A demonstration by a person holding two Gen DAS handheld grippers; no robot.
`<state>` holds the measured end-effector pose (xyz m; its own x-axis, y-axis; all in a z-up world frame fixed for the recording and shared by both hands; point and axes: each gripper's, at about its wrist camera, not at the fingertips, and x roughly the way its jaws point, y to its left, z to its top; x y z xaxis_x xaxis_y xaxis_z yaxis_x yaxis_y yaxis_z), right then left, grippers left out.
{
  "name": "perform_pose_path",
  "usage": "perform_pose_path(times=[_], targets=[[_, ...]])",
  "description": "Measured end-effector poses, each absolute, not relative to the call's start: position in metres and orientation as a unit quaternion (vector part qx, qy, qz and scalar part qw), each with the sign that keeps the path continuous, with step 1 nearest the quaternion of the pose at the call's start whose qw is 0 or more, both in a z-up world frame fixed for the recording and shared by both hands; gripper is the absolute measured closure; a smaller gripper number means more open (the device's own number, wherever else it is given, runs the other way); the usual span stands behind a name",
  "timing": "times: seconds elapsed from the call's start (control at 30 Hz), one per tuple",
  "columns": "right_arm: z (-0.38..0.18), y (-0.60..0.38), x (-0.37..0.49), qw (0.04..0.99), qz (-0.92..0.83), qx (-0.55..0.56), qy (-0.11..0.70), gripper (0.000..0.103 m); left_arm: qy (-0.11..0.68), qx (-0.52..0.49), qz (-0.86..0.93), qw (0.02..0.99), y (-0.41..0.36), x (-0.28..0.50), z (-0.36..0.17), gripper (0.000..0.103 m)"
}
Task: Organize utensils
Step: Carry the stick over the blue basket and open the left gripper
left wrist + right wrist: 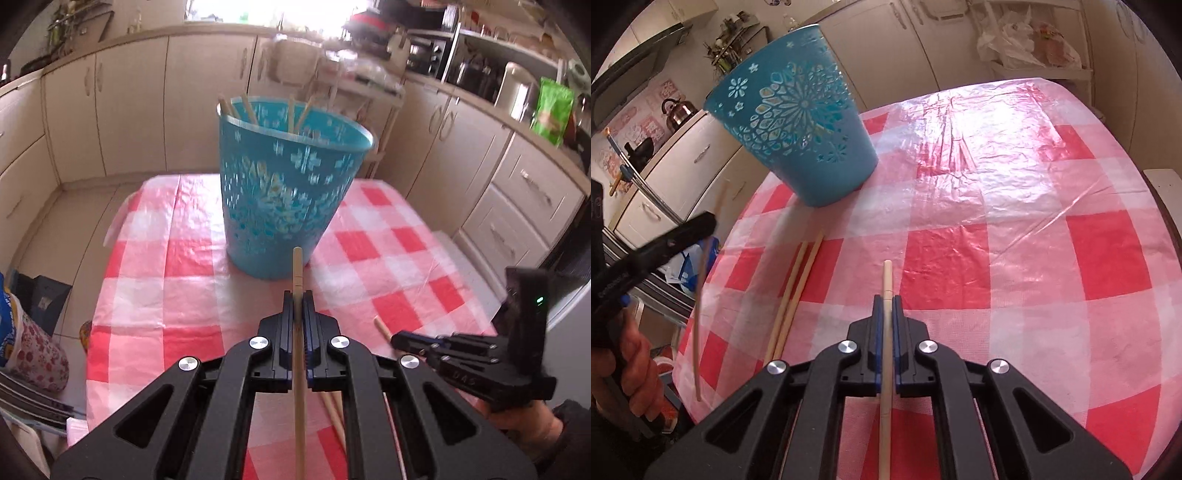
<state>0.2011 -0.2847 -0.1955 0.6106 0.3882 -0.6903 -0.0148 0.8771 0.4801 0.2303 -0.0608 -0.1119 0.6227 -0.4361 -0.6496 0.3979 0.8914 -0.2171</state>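
Clearly both tools are loaded. The left gripper (298,295), low in the middle of its own view, has its black jaws pinched tight on a pale, slender wooden chopstick (297,273), which runs lengthwise between the blue pads and pokes out ahead toward the basket. Held along the fingers like that, the stick can be aimed tip-first, which I take to be the reason for the grip.

The right gripper (886,297) does the same with a second light wooden chopstick (887,275), jaws clamped narrow on it, its tip showing just past the fingertips above the cloth. In the left view that tool appears at the lower right, nose close to the table.

Beyond them, two more bare wooden chopsticks (796,284) lie side by side, touching, on the red-and-white checked plastic tablecloth (1015,258), left of centre in the right view. They look to be waiting their turn.

Farther out, at the centre of the left view, stands the turquoise plastic basket with cut-out flower patterns (291,192), upright near the table's far edge. Several sticks already lean inside it, ends above the rim at the upper middle of the frame. It serves as the collecting pot, so I judge the job is partly done.
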Motion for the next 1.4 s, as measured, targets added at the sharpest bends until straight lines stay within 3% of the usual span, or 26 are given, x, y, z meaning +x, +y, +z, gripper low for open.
perform_pose_path(times=[0.33, 0.73, 1.07, 1.4], targets=[[-0.196, -0.285, 0.202, 0.871, 0.113, 0.217, 0.425, 0.098, 0.186, -0.153, -0.230, 0.943, -0.034, 0.232, -0.018, 0.098], [-0.196, -0.286, 0.202, 0.872, 0.114, 0.217, 0.424, 0.098, 0.054, -0.157, -0.179, 0.970, -0.042, 0.262, 0.056, 0.098], [-0.196, -0.286, 0.202, 0.871, 0.114, 0.218, 0.424, 0.098, 0.014, -0.140, -0.136, 0.981, -0.063, 0.296, 0.066, 0.098], [-0.196, -0.286, 0.203, 0.871, 0.116, 0.221, 0.424, 0.098, 0.041, -0.133, -0.100, 0.985, -0.085, 0.340, 0.015, 0.098]])
